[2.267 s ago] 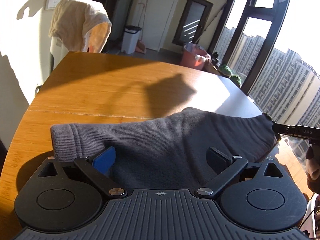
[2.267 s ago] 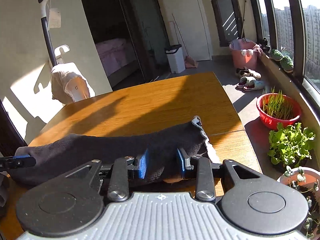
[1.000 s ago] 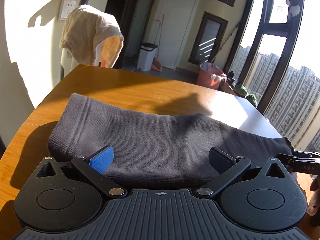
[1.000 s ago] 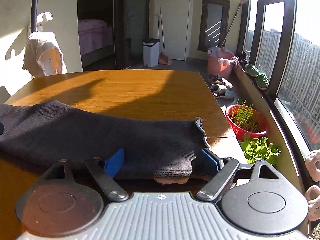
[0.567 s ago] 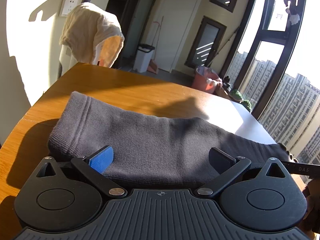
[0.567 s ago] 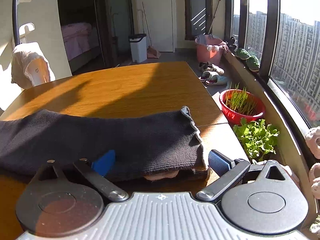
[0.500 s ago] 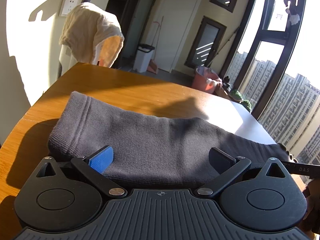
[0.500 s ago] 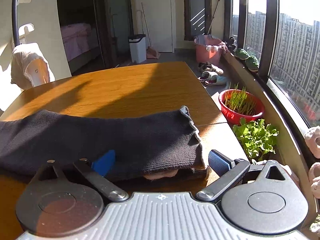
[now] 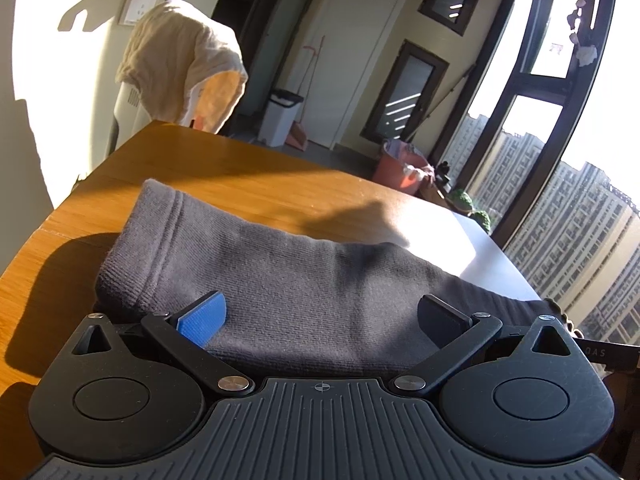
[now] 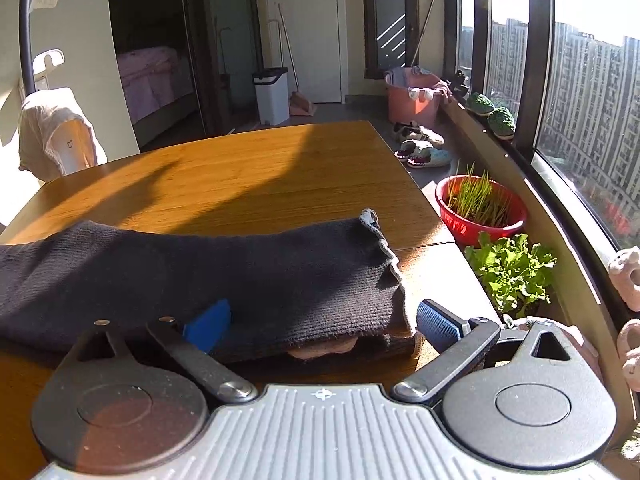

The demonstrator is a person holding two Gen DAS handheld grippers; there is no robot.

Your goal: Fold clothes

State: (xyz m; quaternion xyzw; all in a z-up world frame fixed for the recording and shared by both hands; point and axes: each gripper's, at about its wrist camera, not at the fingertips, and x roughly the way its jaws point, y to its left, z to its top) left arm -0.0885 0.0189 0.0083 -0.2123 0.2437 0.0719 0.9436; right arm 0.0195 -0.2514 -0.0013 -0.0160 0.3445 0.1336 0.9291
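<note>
A fold had just been laid down: the dark grey knit garment (image 9: 304,280) lay doubled on the wooden surface (image 10: 256,172), directly ahead of both tools. The left tool (image 9: 320,314) and right tool (image 10: 324,320) each stood spread wide, pinching nothing, cloth lying between their blue pads untouched. The next move probably called for fresh pinches on an edge to fold again. The fabric looked ribbed and thick, with a frilled edge (image 10: 384,252) nearest the right tool.
</note>
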